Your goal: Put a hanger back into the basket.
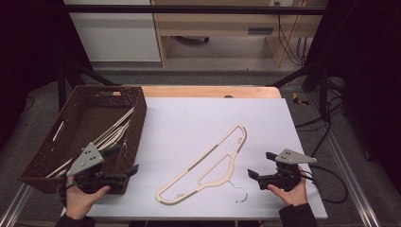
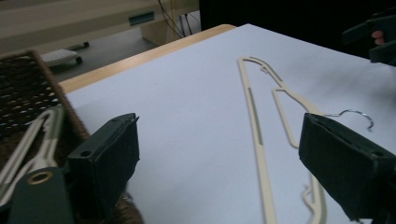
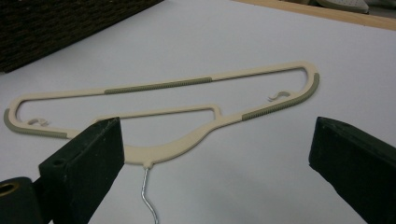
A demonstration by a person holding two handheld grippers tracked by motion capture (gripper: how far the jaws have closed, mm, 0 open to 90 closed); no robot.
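Both tongs, left and right, gape empty. One cream hanger lies flat on the white worktop beside the wicker basket, which already holds several hangers; apparently one remains.

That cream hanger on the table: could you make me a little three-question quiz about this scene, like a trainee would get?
1. True or false: the cream hanger lies flat on the white table top, held by neither gripper.
2. What lies inside the brown wicker basket?
A. folded shirts
B. more cream hangers
C. metal tools
3. How do the jaws of the right gripper stand?

Key
1. True; the right gripper view shows the hanger lying beyond its jaws.
2. B; the basket hangers are piled loosely.
3. Wide open, nothing between them.
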